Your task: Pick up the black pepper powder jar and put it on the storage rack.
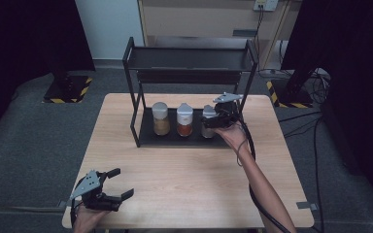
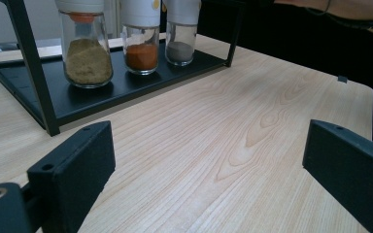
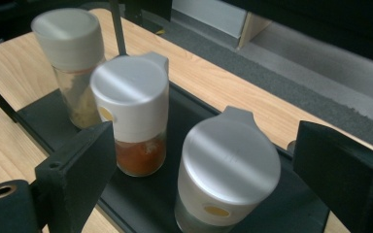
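Three spice jars stand in a row on the lower shelf of a black two-tier rack: a tan-powder jar, a red-powder jar and a grey-powder jar. My right gripper hovers over the grey-powder jar, open, with one jaw on each side of its white lid and a gap on both sides. The red-powder jar and tan-powder jar stand beyond. My left gripper rests open at the table's front left corner, nothing between its jaws.
The rack's upper shelf is bare and overhangs the jars. Its front left post stands close to the tan-powder jar. Bare wooden tabletop stretches in front of the rack. A cabinet stands behind the table.
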The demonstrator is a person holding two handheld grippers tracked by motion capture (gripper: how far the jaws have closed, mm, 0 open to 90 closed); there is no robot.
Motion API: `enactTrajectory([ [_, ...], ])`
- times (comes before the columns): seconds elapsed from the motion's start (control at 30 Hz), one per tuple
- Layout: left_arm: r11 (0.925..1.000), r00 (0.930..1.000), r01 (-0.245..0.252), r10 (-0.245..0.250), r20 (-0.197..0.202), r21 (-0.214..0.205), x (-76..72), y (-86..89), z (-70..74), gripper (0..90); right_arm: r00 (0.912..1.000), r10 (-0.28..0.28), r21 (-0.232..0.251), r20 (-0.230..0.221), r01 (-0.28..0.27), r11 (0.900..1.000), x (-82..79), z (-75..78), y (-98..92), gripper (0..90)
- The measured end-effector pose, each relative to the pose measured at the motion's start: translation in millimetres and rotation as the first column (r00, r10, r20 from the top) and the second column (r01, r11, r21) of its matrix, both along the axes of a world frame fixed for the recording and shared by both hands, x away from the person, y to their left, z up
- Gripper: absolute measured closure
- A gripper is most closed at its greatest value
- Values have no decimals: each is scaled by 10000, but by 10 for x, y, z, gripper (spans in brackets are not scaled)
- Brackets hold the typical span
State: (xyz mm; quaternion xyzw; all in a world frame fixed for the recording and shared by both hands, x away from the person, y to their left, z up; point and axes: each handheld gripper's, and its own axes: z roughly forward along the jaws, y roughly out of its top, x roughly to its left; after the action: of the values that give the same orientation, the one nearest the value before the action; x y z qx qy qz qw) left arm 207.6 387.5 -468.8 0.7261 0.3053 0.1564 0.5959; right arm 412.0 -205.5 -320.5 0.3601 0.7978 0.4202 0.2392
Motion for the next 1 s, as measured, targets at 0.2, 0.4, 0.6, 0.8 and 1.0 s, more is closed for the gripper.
enactTrajectory([
  [0.2, 10000, 10000, -13, 13, -23, -2, 5, -6, 5, 38, 9992, 344, 140, 214, -347, 9993, -143, 104, -39, 95],
  [0.4, 10000, 10000, -83, 83, -32, -17, 1, -7, 0, 37, 9974, 659, 241, 307, -667, 9975, -285, 123, -99, 96],
  [0.6, 10000, 10000, -25, 25, -46, 5, 15, -11, -2, 37, 9950, 864, 468, 501, -888, 9949, -433, 131, -189, 98],
  [0.8, 10000, 10000, 14, -14, 11, 37, 8, -9, -1, 38, 9923, 994, 490, 742, -1031, 9935, -559, 162, -242, 98],
  [1.0, 10000, 10000, 63, -63, 24, 11, 5, -2, -4, 38, 9885, 1178, 651, 946, -1242, 9901, -718, 183, -277, 96],
])
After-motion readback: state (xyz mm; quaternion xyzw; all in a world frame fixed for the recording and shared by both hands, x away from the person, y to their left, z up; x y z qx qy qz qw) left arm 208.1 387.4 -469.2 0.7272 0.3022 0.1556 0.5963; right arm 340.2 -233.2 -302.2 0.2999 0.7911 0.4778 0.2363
